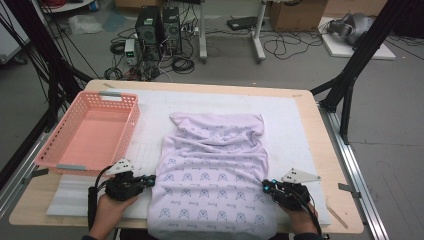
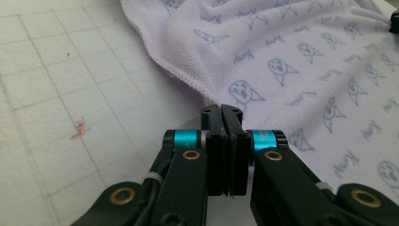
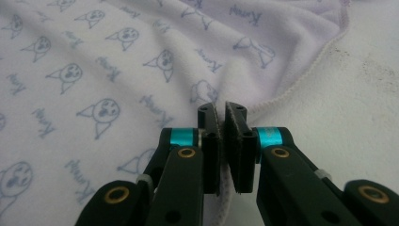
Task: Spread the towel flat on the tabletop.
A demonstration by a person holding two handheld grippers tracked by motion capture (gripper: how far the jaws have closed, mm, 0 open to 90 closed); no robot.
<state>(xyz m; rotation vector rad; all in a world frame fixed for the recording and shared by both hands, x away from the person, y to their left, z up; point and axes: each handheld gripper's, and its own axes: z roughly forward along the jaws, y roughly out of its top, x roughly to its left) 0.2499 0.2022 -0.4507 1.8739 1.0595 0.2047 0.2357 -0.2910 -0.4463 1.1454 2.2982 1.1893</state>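
Lay spread across the middle of the white gridded mat on the pale wooden tabletop: a lilac towel printed with small blue cat faces, long axis running from the person's edge toward the far side, near end hanging just over the tabletop's front. Pinched at the near left hem by the left tool, jaws pressed together with the stitched edge seemingly caught at their tips in the left gripper view, though too tight to tell how much cloth sat inside. Clamped at the near right hem by the right tool, jaws narrow with a fold of the fabric plainly running between the pads in the right gripper view. Flanked the cloth, one tool per side, both equally near and level with each other. Stretched away from both tools toward the bunched far end, so a likely fold would carry the near corners forward along that axis. Sat off to the left, well apart: a pink plastic lattice basket.
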